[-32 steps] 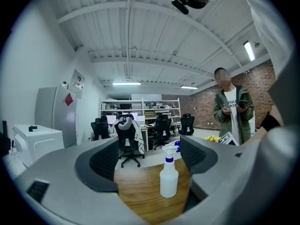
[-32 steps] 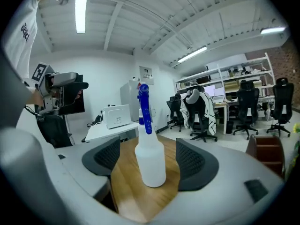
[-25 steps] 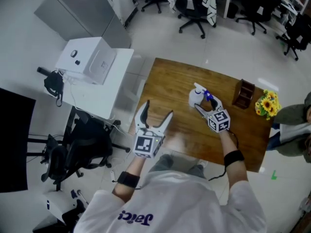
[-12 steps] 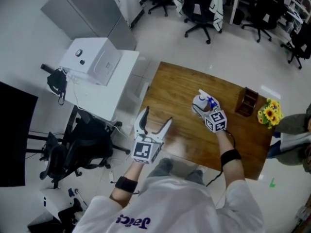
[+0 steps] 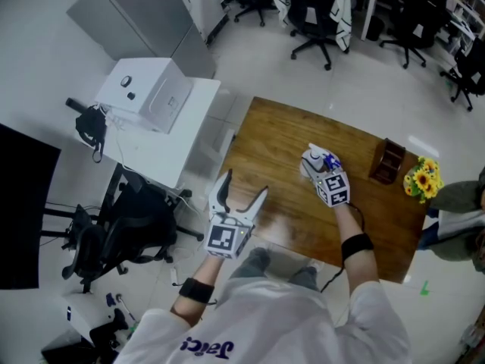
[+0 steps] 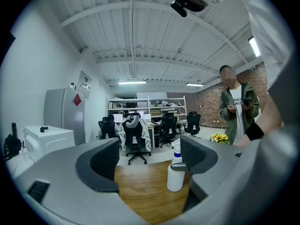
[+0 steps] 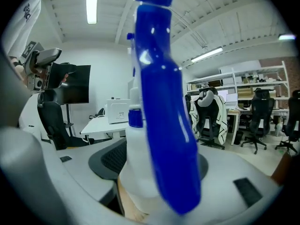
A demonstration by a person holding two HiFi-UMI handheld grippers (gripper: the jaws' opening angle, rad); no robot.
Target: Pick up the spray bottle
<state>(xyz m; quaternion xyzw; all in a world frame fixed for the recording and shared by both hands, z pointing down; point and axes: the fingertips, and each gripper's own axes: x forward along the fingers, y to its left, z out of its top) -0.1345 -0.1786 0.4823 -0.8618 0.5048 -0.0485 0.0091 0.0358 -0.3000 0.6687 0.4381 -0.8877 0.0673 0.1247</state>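
Pale-floored office with black swivel chairs (image 5: pixel 314 17) at the back, and in the middle a wooden counter (image 5: pixel 273 142). Upright on that counter, toward its middle, the spray bottle (image 5: pixel 309 158): white body, blue trigger head. Clamped on the bottle's white body from both sides, the fingers (image 7: pixel 108 159) of the right gripper (image 5: pixel 317 171), with the blue trigger looming large in the right gripper view. Left of the spray bottle and nearer the person, well apart from it, the left gripper (image 5: pixel 244 188), pointing level over the counter's near edge, fingers wide apart with only bare wood between them. In the left gripper view, the spray bottle just past the right-hand finger. Right of the spray bottle, near the counter's side edge, a small dark wooden holder (image 5: pixel 385 160), and just beyond that a bunch of yellow flowers (image 5: pixel 420 179). Further right of the spray bottle, off the counter, a standing person (image 5: pixel 458 214) in a green jacket. Far left of the spray bottle, a white counter (image 5: pixel 174 139) bearing a white box (image 5: pixel 144 93), with a black chair (image 5: pixel 121 230) close by
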